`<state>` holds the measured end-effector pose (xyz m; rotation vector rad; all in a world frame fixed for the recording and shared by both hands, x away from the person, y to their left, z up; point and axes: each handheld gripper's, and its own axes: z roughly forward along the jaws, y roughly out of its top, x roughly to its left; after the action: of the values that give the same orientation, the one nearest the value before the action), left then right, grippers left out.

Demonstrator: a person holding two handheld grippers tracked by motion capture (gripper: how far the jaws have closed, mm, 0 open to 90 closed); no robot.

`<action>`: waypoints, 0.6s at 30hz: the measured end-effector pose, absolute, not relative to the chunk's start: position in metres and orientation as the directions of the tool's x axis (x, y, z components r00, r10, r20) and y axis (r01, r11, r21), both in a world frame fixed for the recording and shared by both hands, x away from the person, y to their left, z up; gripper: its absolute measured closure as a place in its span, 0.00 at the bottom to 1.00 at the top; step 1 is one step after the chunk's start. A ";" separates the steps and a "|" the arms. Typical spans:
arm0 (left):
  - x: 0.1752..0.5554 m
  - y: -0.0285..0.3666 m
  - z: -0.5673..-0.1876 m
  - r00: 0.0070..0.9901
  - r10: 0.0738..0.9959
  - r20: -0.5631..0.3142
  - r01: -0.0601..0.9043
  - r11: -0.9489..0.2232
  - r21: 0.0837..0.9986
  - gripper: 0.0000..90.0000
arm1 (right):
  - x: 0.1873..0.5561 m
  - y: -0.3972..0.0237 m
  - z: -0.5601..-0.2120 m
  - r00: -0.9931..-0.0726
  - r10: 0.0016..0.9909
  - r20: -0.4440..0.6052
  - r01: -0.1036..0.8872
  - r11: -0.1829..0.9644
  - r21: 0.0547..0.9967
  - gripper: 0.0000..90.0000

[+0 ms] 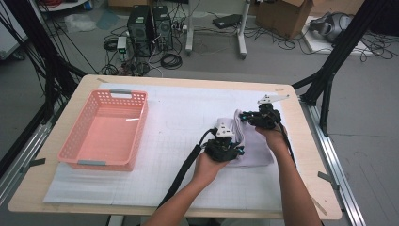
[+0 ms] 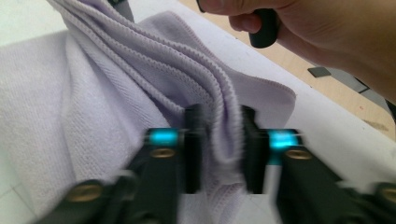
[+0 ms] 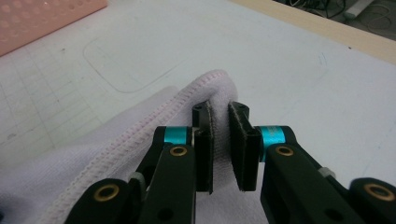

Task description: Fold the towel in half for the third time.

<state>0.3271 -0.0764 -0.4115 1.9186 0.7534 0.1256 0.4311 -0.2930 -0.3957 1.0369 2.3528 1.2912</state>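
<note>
A pale lilac towel (image 1: 256, 153) lies bunched on the white gridded mat, right of the middle. My left gripper (image 1: 234, 141) sits at the towel's near left part. In the left gripper view a ridged fold of the towel (image 2: 93, 107) runs between its jaws (image 2: 222, 149), which stand apart and blurred, the cloth loose in the gap. My right gripper (image 1: 248, 117) is at the towel's far end. In the right gripper view its jaws (image 3: 220, 116) pinch the stitched hem of the towel (image 3: 140, 126), lifting it off the mat.
A pink slotted basket (image 1: 77, 136) stands on the left of the mat, nothing inside; its corner (image 3: 37, 14) shows in the right gripper view. The person's other hand (image 2: 303, 28) is close above the towel. The table's right edge (image 1: 308, 155) is near.
</note>
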 end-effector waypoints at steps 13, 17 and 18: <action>0.323 0.014 -0.413 0.744 0.647 -0.169 0.377 -0.198 0.905 0.42 | 0.425 -0.306 -0.401 -0.663 0.745 0.071 0.484 0.354 0.800 0.85; 0.324 0.034 -0.422 0.729 0.668 -0.151 0.370 -0.199 0.907 0.41 | 0.416 -0.318 -0.401 -0.620 0.783 0.049 0.494 0.342 0.799 0.74; 0.324 0.038 -0.424 0.727 0.670 -0.150 0.371 -0.198 0.907 0.41 | 0.412 -0.321 -0.400 -0.605 0.795 0.036 0.498 0.342 0.797 0.74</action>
<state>0.3237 0.0376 -0.4237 1.8146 0.8152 0.3354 0.4123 -0.3210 -0.3997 1.1420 2.2526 1.1456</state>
